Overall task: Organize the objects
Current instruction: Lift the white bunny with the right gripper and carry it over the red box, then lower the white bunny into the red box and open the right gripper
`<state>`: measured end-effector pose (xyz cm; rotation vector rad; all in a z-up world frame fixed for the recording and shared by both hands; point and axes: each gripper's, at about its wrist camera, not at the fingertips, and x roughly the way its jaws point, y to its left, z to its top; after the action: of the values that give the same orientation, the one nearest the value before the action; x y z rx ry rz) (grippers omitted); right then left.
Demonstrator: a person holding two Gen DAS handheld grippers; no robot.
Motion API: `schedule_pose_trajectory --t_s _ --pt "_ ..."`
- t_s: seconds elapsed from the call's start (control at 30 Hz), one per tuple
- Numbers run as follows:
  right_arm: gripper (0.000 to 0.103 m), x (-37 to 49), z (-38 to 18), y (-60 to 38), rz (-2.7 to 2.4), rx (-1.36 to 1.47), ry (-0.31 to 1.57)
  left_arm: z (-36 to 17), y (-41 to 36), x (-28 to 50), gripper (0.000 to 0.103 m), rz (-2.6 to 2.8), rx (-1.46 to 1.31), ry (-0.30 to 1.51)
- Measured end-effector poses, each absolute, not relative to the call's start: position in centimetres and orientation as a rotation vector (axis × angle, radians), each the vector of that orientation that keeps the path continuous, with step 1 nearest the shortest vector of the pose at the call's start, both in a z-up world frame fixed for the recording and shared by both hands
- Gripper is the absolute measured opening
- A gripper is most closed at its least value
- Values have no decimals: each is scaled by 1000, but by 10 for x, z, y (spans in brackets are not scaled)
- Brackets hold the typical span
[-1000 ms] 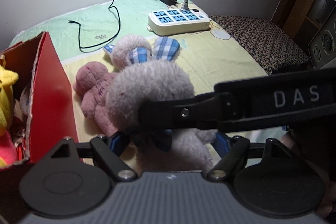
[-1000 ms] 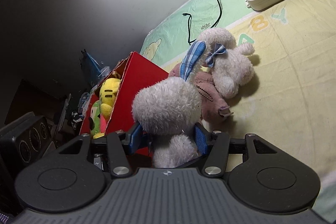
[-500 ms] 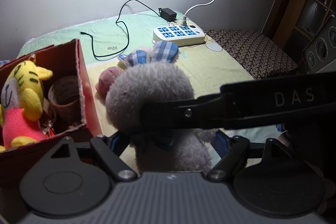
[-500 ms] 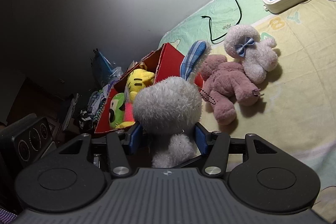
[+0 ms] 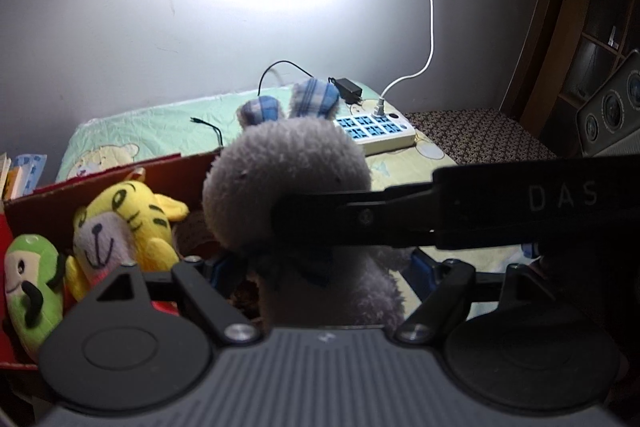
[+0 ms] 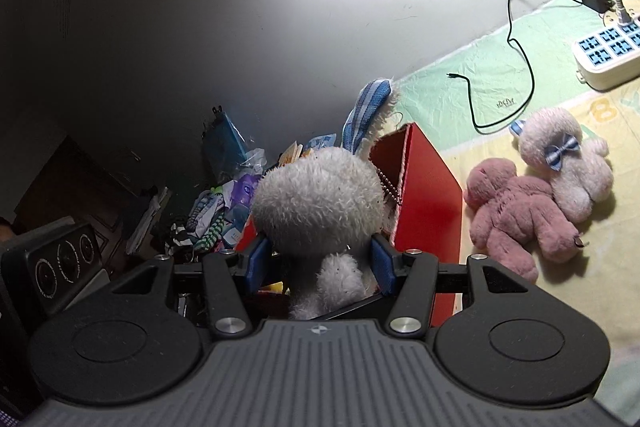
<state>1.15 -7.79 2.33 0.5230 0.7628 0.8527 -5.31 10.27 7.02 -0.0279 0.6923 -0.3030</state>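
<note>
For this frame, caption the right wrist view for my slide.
Right gripper holds a white plush rabbit over the red box.

Red box point(image 5: 100, 183) half filled by 2 plush toys point(image 5: 120, 223); its right side lies open; bedspread point(image 6: 600, 291) beyond mostly bare.

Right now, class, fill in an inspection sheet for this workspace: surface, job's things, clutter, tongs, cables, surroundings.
Surface: pastel play mat, creased.
Job's things: white rabbit plush held up by the red box; yellow tiger plush and green plush inside; pink bear and cream bear on the mat.
Clutter: heap of oddments beyond the box.
Tongs: right tongs shut on the rabbit; left tongs open around it.
Cables: black lead, power strip.
Surroundings: lit wall, speaker.
</note>
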Motion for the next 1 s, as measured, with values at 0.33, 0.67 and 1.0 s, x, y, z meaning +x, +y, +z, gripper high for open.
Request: schedule_pose_trajectory --t_s 0.33,0.67,1.0 --pt "54 47 23 -30 722 459 753 51 154 -6 84 -307 -109 737" --pt "54 62 6 17 653 317 878 25 195 -4 85 -261 -115 797" --pt "55 67 -3 39 603 218 940 9 210 -2 90 -259 -129 828"
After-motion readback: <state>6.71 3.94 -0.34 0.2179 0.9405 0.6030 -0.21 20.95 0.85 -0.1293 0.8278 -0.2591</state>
